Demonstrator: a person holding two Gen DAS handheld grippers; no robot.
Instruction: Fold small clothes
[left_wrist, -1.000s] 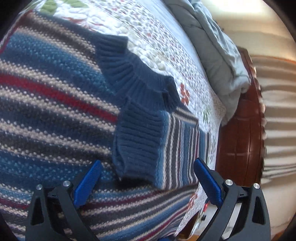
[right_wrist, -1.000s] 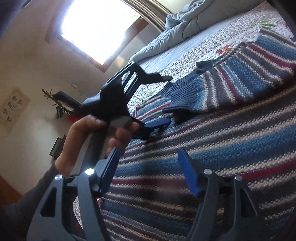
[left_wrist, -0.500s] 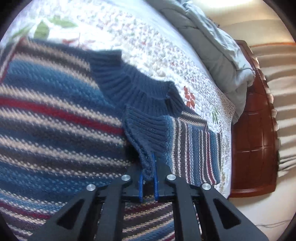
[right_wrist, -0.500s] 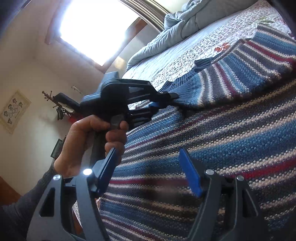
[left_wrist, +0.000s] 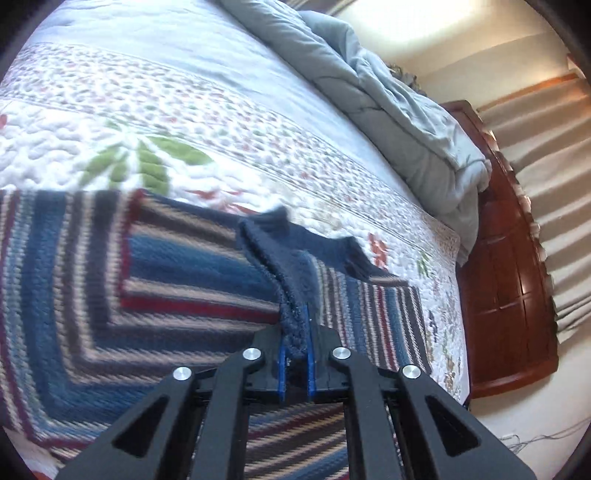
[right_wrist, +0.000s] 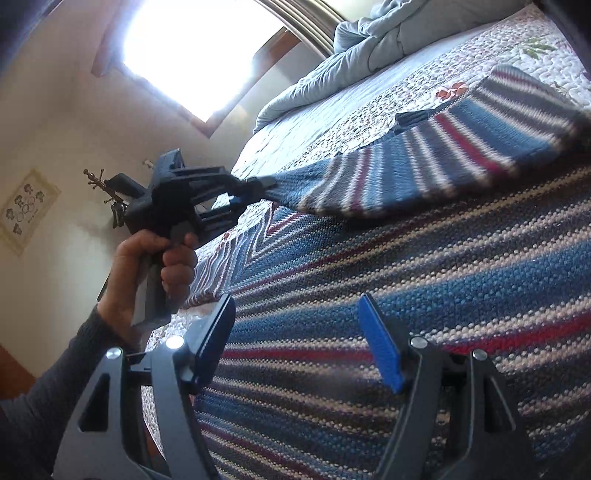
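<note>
Sweater (left_wrist: 155, 280), a thick striped knit in blue, red and cream, is spread on the quilt (left_wrist: 229, 122). Its ribbed navy cuff (left_wrist: 295, 295) is clenched in the left gripper (left_wrist: 295, 354), and the sleeve (right_wrist: 424, 173) is drawn up taut. The sleeve is best carried across the body without stretching the loose knit. The right gripper (right_wrist: 303, 336) is held released above the body.

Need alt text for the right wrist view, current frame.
The left tongs, held in a person's hand, are shut on the navy cuff of a striped sweater's sleeve and hold it lifted above the sweater body, which lies spread on a floral quilt. The right tongs hover open over the sweater in the foreground.
</note>
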